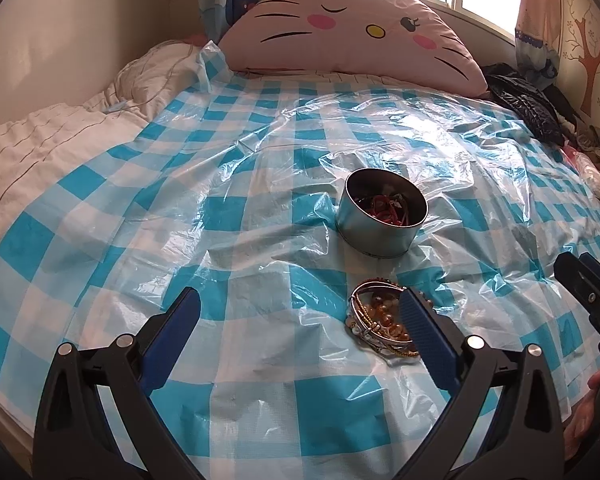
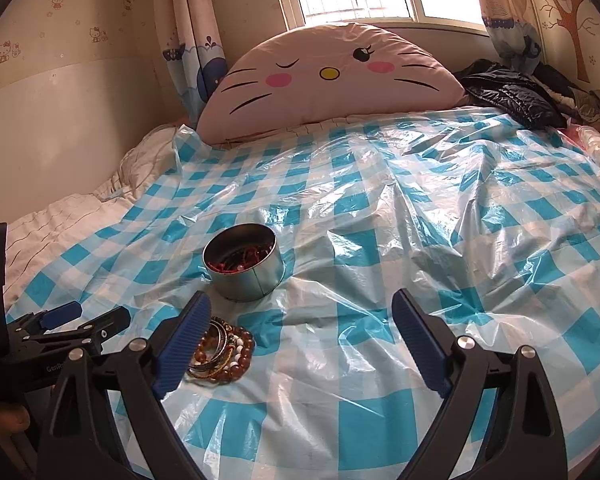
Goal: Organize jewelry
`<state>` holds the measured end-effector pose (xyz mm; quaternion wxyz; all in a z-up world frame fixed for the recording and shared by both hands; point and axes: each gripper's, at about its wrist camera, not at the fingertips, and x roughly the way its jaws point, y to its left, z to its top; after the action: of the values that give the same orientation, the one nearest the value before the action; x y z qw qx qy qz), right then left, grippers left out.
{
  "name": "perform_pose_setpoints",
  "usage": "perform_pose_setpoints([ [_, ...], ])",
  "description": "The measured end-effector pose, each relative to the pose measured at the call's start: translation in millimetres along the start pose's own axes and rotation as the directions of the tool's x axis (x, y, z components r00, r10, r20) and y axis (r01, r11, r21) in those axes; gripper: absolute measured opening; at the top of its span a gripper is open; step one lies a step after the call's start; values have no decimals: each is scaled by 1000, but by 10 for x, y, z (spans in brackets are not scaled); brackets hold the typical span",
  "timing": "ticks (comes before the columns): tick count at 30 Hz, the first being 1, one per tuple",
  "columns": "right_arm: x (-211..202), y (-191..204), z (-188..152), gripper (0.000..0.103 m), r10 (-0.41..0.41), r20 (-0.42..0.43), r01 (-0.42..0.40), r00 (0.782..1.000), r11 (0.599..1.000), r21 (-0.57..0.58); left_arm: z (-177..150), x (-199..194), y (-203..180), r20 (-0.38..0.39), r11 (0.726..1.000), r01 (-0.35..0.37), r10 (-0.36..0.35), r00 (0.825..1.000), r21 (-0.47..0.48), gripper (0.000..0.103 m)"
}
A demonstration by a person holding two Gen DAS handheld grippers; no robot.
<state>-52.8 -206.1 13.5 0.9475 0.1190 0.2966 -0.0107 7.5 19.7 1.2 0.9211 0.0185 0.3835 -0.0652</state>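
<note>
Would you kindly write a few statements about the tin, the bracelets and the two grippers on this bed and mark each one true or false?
1. The round metal tin stands upright with no lid on it. True.
2. The tin is empty. False: red cords and other dark pieces lie inside it.
3. The pile of bracelets lies on the checked plastic sheet, outside the tin. True.
4. The left gripper is clamped on a bracelet. False: its jaws stand wide open with nothing between them; the bracelets lie beside one finger.
5. The right gripper holds the tin. False: it is open and empty, and the tin sits beyond it.
6. A cat-face cushion leans at the head of the bed. True.
</note>
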Motion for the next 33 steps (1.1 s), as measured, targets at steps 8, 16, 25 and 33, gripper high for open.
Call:
perform_pose_setpoints([
  [8, -2, 102, -6, 89, -8, 8, 9, 1000, 999, -51, 2, 7, 6, -5, 1000, -1, 1, 1000, 5, 96],
  [16, 9, 121, -3, 89, 0, 9, 1, 1000, 999, -54, -6, 21, -6, -9, 1000, -2, 2, 1000, 13, 96],
  [25, 15, 129, 2, 89, 11, 10, -10, 1000, 999, -43, -40, 36, -72, -12, 999, 14, -13, 1000, 48, 96],
  [33, 12, 99, 8, 89, 22, 11, -21, 1000, 999, -30, -22, 178, -150, -62, 991, 116, -112, 992, 64, 95],
])
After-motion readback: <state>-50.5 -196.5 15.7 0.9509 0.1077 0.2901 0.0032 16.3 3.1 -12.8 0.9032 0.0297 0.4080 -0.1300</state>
